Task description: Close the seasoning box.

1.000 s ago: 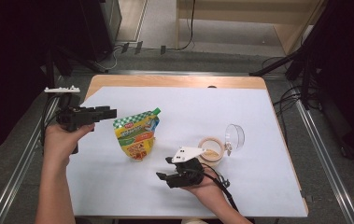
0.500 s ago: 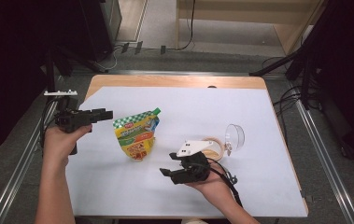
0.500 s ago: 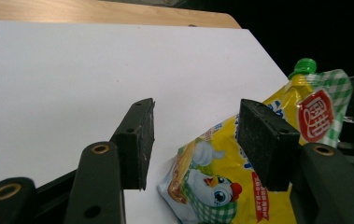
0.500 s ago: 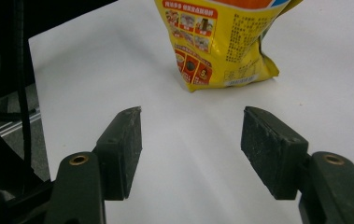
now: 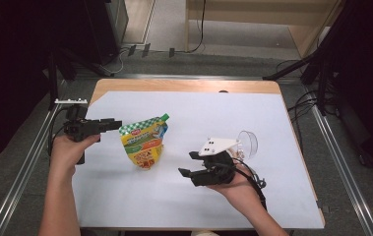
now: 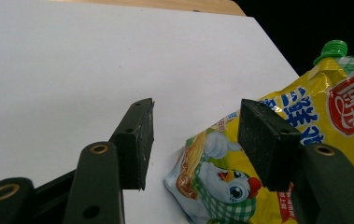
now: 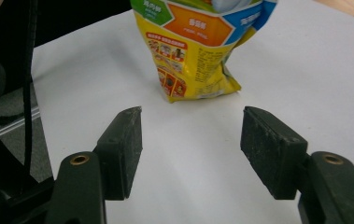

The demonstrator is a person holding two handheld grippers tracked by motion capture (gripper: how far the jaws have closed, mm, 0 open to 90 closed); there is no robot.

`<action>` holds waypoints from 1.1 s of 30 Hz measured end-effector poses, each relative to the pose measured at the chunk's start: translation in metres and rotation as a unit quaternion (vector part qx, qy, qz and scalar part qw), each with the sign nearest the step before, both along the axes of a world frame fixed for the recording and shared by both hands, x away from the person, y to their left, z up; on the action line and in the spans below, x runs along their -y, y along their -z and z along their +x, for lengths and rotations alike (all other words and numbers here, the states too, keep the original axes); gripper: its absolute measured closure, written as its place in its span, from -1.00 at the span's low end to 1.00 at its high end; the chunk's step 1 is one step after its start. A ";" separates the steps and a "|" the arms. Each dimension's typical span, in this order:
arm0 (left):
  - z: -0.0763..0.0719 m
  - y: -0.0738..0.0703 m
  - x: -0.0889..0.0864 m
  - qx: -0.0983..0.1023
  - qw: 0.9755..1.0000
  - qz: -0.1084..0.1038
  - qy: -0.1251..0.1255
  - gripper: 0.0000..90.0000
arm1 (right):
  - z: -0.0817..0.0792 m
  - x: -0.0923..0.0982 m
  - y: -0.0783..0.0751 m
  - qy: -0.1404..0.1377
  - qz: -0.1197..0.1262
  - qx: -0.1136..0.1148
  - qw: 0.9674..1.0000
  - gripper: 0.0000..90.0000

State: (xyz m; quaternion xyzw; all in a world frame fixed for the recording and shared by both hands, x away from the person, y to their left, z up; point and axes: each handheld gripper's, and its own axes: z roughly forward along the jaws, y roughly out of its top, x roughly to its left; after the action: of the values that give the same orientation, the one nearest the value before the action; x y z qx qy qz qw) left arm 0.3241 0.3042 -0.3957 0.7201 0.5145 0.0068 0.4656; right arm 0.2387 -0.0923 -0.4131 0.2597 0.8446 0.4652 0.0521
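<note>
Right gripper (image 5: 188,163) has shifted left toward the pouch (image 5: 143,142), centre frame; both it and the left gripper (image 5: 112,124) gape wide, holding nothing, grasp likely next.

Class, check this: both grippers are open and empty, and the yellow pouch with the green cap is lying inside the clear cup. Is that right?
Not quite. The high view shows the yellow pouch lying on the white table cover, apart from the clear cup. Both the left gripper and the right gripper are indeed open and empty.

Overhead view facing forward-down; both close gripper views sharing the pouch (image 5: 143,142).
</note>
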 end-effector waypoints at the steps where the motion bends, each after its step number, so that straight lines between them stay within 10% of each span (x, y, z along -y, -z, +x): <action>1: 0.000 0.001 0.000 0.000 1.000 0.000 0.001 0.03 | 0.001 0.003 -0.003 0.002 -0.001 -0.001 1.000 -0.12; 33: 0.005 0.011 0.012 -0.019 1.000 0.004 0.020 0.00 | 0.030 0.096 -0.047 0.106 0.020 0.033 0.994 0.08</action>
State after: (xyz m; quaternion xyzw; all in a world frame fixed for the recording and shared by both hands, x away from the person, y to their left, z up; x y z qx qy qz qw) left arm 0.3286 0.2925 -0.4071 0.7319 0.5089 -0.0146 0.4530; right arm 0.2683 -0.1886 -0.3662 0.3334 0.8006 0.4821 0.1244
